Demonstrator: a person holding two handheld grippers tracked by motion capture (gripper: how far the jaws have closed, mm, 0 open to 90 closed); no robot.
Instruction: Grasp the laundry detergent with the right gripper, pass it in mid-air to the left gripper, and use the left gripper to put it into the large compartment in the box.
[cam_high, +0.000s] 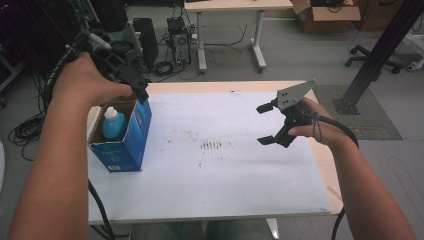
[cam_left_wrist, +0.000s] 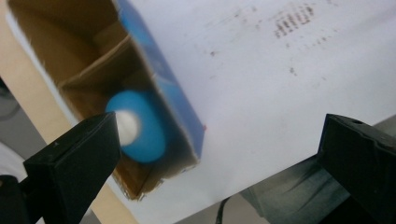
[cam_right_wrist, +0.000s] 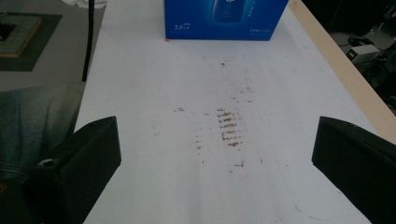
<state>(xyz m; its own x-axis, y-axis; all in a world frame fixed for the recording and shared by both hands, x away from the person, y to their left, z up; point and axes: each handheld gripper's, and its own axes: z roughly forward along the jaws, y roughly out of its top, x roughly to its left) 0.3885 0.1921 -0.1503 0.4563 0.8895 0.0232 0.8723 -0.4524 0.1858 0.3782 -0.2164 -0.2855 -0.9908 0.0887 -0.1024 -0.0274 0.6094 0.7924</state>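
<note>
One bottle (cam_high: 113, 123) stood upright inside the open blue box (cam_high: 125, 145), apparently already packed, with the left gripper (cam_high: 134, 82) just above that box, jaws apart and empty, and the right gripper (cam_high: 270, 124) well clear, jaws apart.

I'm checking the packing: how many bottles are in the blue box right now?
1. A blue bottle with a white cap stands in the front compartment of the open blue box, at the table's left edge. The left gripper view shows a second compartment behind a cardboard divider; its bottom is partly hidden.
</note>
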